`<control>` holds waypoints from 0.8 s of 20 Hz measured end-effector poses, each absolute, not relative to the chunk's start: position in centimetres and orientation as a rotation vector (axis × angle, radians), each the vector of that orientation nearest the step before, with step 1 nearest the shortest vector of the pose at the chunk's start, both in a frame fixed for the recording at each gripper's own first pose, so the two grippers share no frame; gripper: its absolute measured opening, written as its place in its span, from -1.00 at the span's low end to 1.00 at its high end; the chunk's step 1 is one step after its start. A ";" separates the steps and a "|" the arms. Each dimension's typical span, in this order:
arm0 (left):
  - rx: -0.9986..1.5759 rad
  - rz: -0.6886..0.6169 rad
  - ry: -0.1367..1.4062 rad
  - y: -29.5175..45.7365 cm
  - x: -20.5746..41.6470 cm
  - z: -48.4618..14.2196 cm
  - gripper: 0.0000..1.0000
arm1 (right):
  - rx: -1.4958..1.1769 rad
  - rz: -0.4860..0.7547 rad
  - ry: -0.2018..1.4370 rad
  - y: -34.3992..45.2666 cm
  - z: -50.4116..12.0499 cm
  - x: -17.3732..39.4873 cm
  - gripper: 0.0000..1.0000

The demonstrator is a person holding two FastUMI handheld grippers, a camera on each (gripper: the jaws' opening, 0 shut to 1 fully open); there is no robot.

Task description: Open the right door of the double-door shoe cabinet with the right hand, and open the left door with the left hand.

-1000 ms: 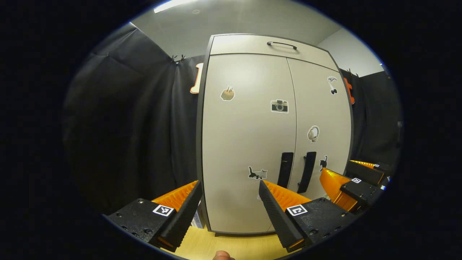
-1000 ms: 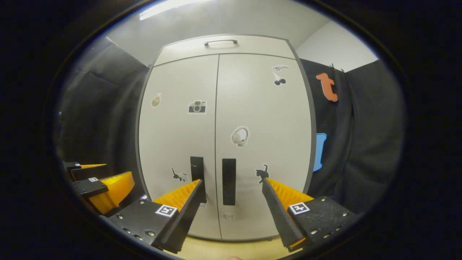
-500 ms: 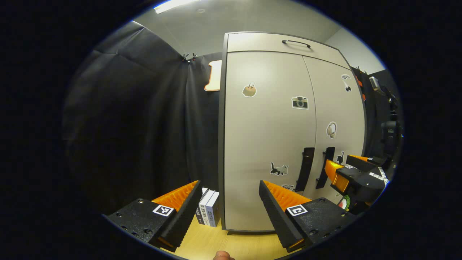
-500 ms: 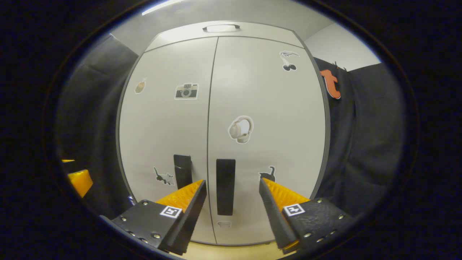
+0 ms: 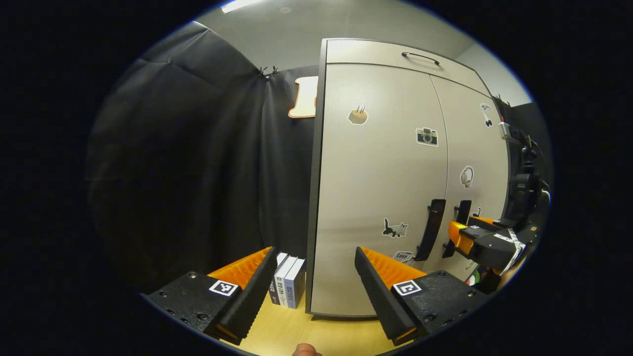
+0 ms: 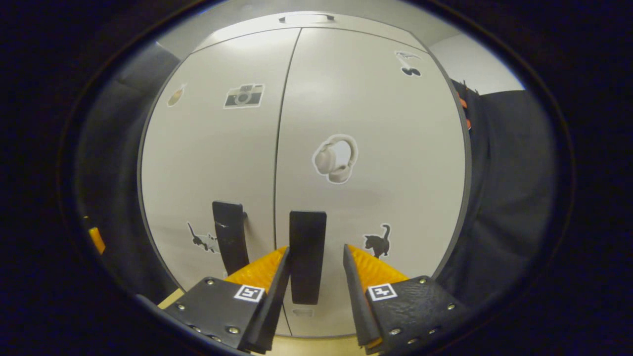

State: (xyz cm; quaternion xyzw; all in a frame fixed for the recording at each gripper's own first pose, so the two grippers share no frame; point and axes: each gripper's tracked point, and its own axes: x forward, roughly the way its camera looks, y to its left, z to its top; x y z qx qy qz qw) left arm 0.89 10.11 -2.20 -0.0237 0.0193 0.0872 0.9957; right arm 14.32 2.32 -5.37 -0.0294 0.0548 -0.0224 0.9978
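The beige double-door shoe cabinet [image 6: 376, 123] has both doors shut. Two black vertical handles flank the centre seam. In the right gripper view the right door's handle [image 6: 307, 257] stands between my fingers, and my right gripper [image 6: 315, 249] is open around it with a small gap on each side. The left door's handle [image 6: 230, 242] sits just to its left. In the left gripper view my left gripper [image 5: 314, 254] is open and holds nothing, off the cabinet's left edge. The left door's handle [image 5: 431, 230] is up to its right, and the right gripper [image 5: 477, 241] is by the right handle [image 5: 461, 213].
Several books [image 5: 288, 286] stand on the wooden floor [image 5: 296, 331] against the cabinet's left side. A top drawer with a thin handle [image 5: 420, 57] sits above the doors. Black cloth walls close in on both sides. Stickers dot the doors.
My right gripper has moved in until the right handle sits between its fingers, which have narrowed slightly. The left gripper has swung left, so the cabinet has slid right in its view.
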 end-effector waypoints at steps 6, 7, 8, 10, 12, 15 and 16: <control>-0.045 0.147 0.051 9.1 1.6 -2.5 0.96 | -0.034 -0.030 0.137 3.2 -6.4 15.3 -0.22; -0.042 0.145 0.049 9.0 1.6 -2.4 0.96 | -0.049 -0.034 0.135 3.3 -6.4 15.2 -0.26; -0.041 0.144 0.048 9.0 1.6 -2.3 0.96 | -0.067 -0.034 0.125 3.3 -6.4 15.3 -0.26; -0.039 0.145 0.051 9.1 1.7 -2.4 0.96 | -0.069 -0.036 0.118 3.4 -6.6 15.5 -0.24; -0.044 0.147 0.054 9.2 1.6 -2.5 0.96 | -0.059 -0.037 0.128 3.5 -6.5 15.2 -0.44; -0.053 0.148 0.061 9.4 1.4 -2.8 0.96 | -0.059 -0.031 0.133 3.6 -6.6 15.2 -0.43; -0.054 0.149 0.065 9.5 1.3 -2.9 0.96 | -0.061 -0.031 0.130 3.5 -6.6 15.2 -0.43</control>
